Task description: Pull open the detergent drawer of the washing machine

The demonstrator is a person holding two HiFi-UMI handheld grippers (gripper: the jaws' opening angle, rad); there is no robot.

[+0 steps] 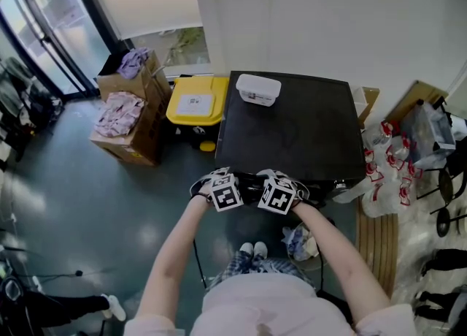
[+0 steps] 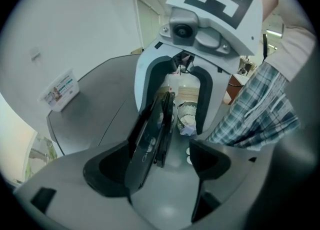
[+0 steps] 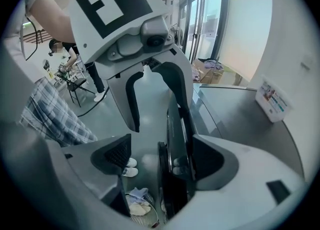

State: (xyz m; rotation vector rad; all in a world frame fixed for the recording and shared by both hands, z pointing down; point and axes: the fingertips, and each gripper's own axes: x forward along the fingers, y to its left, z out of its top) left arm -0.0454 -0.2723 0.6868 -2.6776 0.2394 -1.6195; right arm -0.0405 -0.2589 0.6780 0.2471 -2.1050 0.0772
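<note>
The black washing machine stands in front of me, seen from above. Both grippers hang over its front top edge, pointing steeply down. My left gripper stands open astride the glossy black front panel; the panel lies close to the left pad and a wide gap separates it from the right pad. My right gripper is also open, with the same panel edge beside its right pad. I cannot make out the detergent drawer as a separate part. Each gripper shows in the other's view.
A white lidded box rests on the machine's top at the back. A yellow bin and cardboard boxes stand to the left. Bottle packs lie at the right. A wire basket with cloths sits by my feet.
</note>
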